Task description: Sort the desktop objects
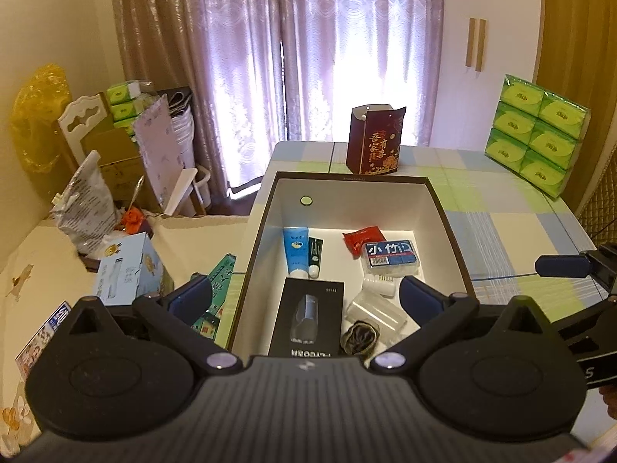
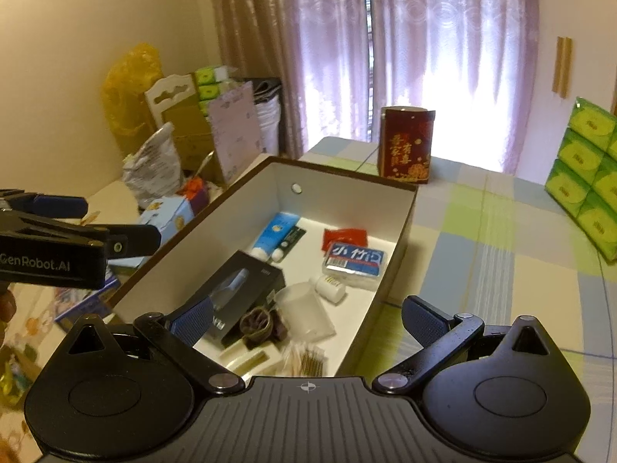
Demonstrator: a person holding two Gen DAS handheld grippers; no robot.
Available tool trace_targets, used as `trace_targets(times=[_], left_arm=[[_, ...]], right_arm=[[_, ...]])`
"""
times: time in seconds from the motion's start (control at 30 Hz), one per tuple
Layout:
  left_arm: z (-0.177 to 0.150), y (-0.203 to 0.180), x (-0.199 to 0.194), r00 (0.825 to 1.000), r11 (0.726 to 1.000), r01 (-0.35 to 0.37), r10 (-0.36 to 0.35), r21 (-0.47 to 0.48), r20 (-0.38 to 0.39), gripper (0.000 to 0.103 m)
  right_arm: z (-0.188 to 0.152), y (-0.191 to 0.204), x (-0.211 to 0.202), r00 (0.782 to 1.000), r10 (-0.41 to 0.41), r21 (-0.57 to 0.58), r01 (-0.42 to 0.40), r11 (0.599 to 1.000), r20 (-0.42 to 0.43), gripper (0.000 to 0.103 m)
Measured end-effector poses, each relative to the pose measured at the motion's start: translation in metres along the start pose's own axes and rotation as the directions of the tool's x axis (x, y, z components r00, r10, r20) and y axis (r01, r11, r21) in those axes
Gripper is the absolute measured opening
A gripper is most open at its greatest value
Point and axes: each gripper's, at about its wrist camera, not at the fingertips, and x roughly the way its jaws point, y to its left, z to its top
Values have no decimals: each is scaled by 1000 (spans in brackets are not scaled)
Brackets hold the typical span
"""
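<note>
A brown-rimmed white box (image 1: 451, 227) (image 2: 401, 239) lies on the checked table. Inside are a black product box (image 1: 306, 318) (image 2: 235, 289), a blue tube (image 1: 296, 249) (image 2: 272, 233), a dark tube (image 1: 315, 254), a red packet (image 1: 364, 239) (image 2: 345, 237), a blue floss box (image 1: 389, 256) (image 2: 354, 262), a small white bottle (image 2: 329, 285), a clear cup (image 1: 376, 314) (image 2: 306, 310) and a dark pouch (image 1: 360, 337) (image 2: 258, 324). My left gripper (image 1: 306, 297) hangs open above the box's near end, holding nothing. My right gripper (image 2: 306, 318) is open over the near right rim, also empty.
A dark red gift bag (image 1: 374, 142) (image 2: 405, 146) stands behind the box. Green tissue packs (image 1: 536, 131) (image 2: 586, 177) are stacked at the right. Left of the table are a light blue carton (image 1: 129, 270), a teal box (image 1: 218, 281), bags, cardboard and a chair (image 1: 83, 115).
</note>
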Motion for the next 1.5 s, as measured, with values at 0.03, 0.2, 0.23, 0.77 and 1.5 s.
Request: trace_targets(times=[0.03,0.2,0.23,0.77,1.5], left_arm=[[-2,0,-4,1000,1000,-7,7,-6,0,102],[-15,-12,-19,999,998,-43,42,-43,-16,102],[-18,-15,-23,999,998,-51,50,-48,-21,102],[-78,-65,-67,982,977,-166,150,-138,-115,102],[-113,-125,-100,963,957,-235,205,-168,-174,102]], right_arm=[[-2,0,-3,1000,8,-10,-8,1000,-3,101],[-16,-3,-19,999,29,-58,-30,998,-13,101],[-19,-4,-22,999,34,-61,-35,998,-16,101],[-74,-25,-66,990,121,-136,-129,982,-67,101],[-109,-61,-100,984,147,-148,-161,976,-101,101]])
